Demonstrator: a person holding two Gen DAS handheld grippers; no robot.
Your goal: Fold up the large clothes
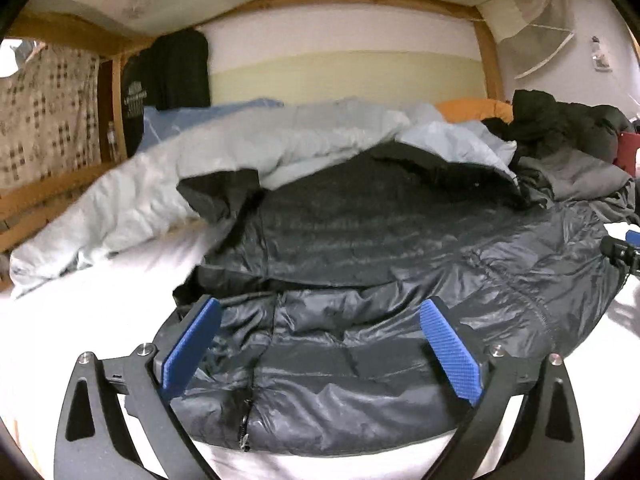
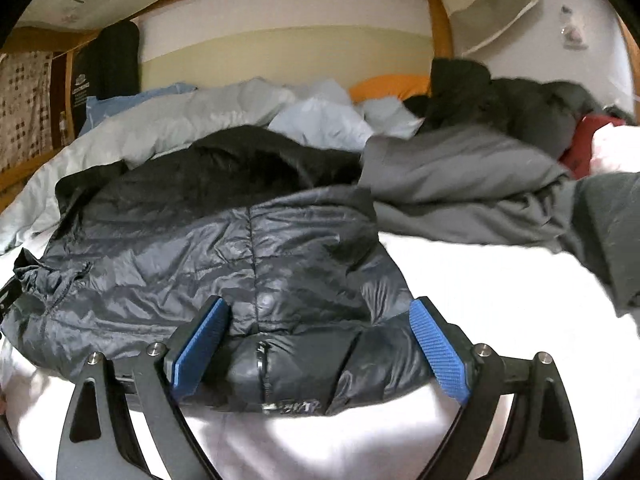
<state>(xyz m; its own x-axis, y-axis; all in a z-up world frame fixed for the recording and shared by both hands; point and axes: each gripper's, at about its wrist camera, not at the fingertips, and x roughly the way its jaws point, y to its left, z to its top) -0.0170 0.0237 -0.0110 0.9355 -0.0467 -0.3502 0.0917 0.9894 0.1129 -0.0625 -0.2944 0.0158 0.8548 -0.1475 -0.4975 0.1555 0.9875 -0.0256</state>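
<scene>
A dark, shiny quilted jacket (image 1: 360,248) lies spread on the white sheet (image 1: 100,320), its zip near the front edge. In the left wrist view my left gripper (image 1: 320,306) stands wide open over the jacket's near hem, and its blue pads (image 1: 192,344) are apart from the fabric. In the right wrist view the same jacket (image 2: 200,248) lies folded over itself, with a rolled edge at the front. My right gripper (image 2: 318,304) straddles that edge with its jaws wide, and the blue pads (image 2: 440,348) stand clear on either side. Nothing is gripped.
A pale grey duvet (image 1: 160,184) is heaped behind the jacket, with a blue pillow (image 1: 168,120) and an orange pillow (image 1: 476,108) beyond. A grey garment (image 2: 460,184), dark clothes (image 2: 500,112) and a red item (image 2: 584,144) are piled at the right. Wooden bunk posts (image 1: 488,60) frame the bed.
</scene>
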